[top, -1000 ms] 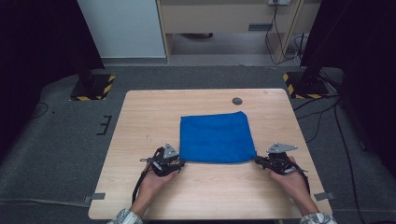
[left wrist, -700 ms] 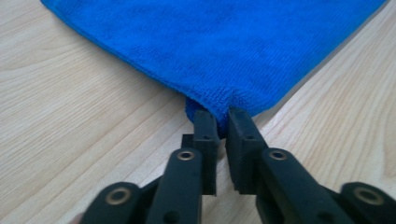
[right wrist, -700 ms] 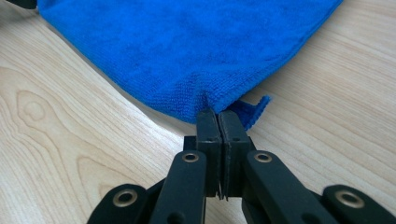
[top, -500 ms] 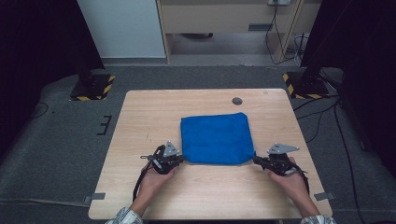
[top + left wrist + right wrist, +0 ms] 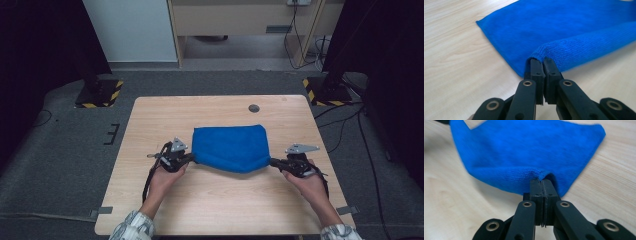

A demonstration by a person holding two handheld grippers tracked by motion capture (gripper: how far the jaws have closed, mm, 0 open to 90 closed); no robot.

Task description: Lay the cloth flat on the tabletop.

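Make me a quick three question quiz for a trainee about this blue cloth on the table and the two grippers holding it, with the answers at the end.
1. True or false: the left gripper is shut on a near corner of the blue cloth.
2. Which part of the cloth is raised off the wooden table? A. the far edge B. the near edge C. none of it
3. What small dark round thing sits on the table beyond the cloth?

Key
1. True; its jaws pinch the corner, and the right gripper pinches the other near corner.
2. B; the near edge sags between the two grips while the far edge lies flat.
3. A round dark hole or cap; which of the two cannot be told.
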